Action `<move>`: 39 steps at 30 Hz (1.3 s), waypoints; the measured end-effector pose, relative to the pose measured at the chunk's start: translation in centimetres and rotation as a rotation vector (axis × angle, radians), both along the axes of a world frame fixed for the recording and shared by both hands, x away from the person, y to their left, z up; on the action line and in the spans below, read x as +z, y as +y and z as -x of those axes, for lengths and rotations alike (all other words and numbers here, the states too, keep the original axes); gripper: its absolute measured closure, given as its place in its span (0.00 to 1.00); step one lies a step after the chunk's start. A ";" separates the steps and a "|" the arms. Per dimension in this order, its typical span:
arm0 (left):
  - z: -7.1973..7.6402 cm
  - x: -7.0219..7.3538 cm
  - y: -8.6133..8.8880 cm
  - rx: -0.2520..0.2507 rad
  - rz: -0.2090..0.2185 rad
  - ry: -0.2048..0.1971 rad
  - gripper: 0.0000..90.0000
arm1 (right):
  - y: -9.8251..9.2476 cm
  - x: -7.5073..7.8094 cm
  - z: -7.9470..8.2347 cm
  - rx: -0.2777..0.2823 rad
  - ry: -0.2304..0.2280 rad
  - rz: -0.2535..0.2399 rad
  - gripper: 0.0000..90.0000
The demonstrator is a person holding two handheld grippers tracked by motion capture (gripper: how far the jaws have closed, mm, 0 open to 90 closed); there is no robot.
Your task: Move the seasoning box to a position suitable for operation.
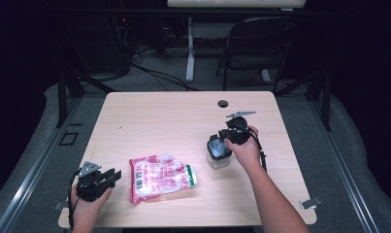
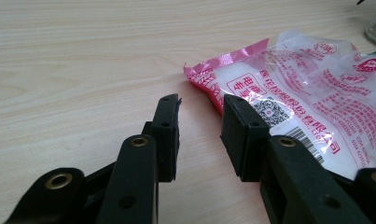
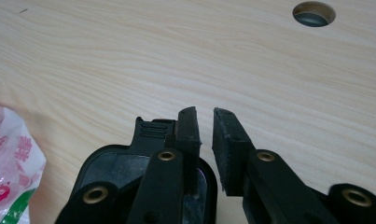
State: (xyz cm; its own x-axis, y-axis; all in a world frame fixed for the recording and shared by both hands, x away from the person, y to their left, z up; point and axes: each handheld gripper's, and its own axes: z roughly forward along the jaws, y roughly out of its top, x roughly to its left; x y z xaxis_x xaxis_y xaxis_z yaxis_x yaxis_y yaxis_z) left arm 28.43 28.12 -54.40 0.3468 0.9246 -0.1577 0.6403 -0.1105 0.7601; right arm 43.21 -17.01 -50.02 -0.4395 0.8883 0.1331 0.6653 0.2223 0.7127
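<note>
pouch (image 1: 161, 177) lies flat, lengthwise left-right.

The left gripper (image 2: 200, 122) has its jaws apart, right by the corner of a pink bag (image 2: 307, 79) on the table (image 2: 83, 60).

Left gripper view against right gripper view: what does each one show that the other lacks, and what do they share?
Left gripper view alone: the bag's barcode and QR code, with the left gripper open, its jaws straddling the bag's corner without touching. Right gripper view alone: the black lid of a container under the right gripper, and the cable hole in the table. Shared: the pink-and-white plastic bag and the pale wood tabletop.
</note>
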 end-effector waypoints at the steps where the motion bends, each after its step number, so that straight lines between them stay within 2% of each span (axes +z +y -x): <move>1: 0.0 0.0 0.0 0.000 0.000 0.000 0.74 | 0.0 0.0 0.1 0.006 0.004 -0.006 0.90; 9: 0.0 0.1 -0.5 -0.010 -0.005 -0.006 0.74 | -0.5 0.3 1.2 0.020 0.029 0.021 0.90; 12: -0.1 0.1 -0.5 -0.016 -0.006 -0.006 0.74 | -1.0 0.4 2.3 0.034 0.028 0.030 0.91; 14: -0.1 0.1 -0.6 -0.017 -0.004 -0.008 0.74 | -1.4 0.5 3.7 0.042 0.022 0.039 0.91; 17: -0.1 0.1 -0.7 -0.017 -0.004 -0.009 0.74 | -1.6 0.5 4.6 0.047 0.021 0.034 0.91; 19: 0.0 0.2 -0.7 -0.022 -0.007 -0.012 0.74 | -1.8 0.4 6.1 0.069 0.018 0.029 0.91; 21: 0.0 0.2 -0.8 -0.023 -0.008 -0.011 0.74 | -1.9 0.4 6.6 0.073 0.018 0.025 0.91; 22: 0.0 0.2 -0.8 -0.023 -0.007 -0.012 0.74 | -2.1 0.3 7.7 0.077 0.013 0.014 0.91; 23: 0.0 0.1 -0.8 -0.023 -0.006 -0.011 0.74 | -2.1 0.3 7.7 0.077 0.013 0.014 0.91; 24: 0.0 0.1 -0.8 -0.022 -0.005 -0.012 0.74 | -2.3 0.2 8.7 0.085 0.012 0.003 0.91; 25: 0.0 0.1 -0.8 -0.022 -0.005 -0.012 0.74 | -2.3 0.2 8.7 0.085 0.012 0.003 0.91; 26: 0.0 0.2 -0.8 -0.021 -0.006 -0.012 0.74 | -2.6 0.0 9.8 0.089 0.014 -0.021 0.91; 27: 0.0 0.2 -0.8 -0.021 -0.006 -0.014 0.74 | -2.6 0.0 9.8 0.089 0.014 -0.021 0.91; 29: 0.0 0.2 -0.8 -0.021 -0.006 -0.015 0.74 | -2.9 -0.2 10.9 0.096 0.009 -0.045 0.90; 30: 0.0 0.2 -0.8 -0.020 -0.005 -0.015 0.74 | -3.2 -0.4 12.0 0.107 0.019 -0.074 0.90; 31: 0.0 0.2 -0.8 -0.021 -0.004 -0.014 0.74 | -3.2 -0.4 12.0 0.107 0.019 -0.074 0.90; 34: 0.0 0.1 -0.9 -0.019 -0.002 -0.012 0.74 | -3.7 -1.3 13.7 0.128 0.030 -0.080 0.87; 36: 0.0 0.1 -0.9 -0.020 -0.004 -0.012 0.74 | -3.8 -1.5 14.0 0.128 0.022 -0.079 0.86; 38: 0.0 0.1 -1.0 -0.024 -0.003 -0.013 0.74 | -4.2 -2.5 14.1 0.138 -0.014 -0.066 0.81; 39: 0.0 0.1 -1.0 -0.024 -0.003 -0.013 0.74 | -4.2 -2.5 14.1 0.138 -0.014 -0.066 0.81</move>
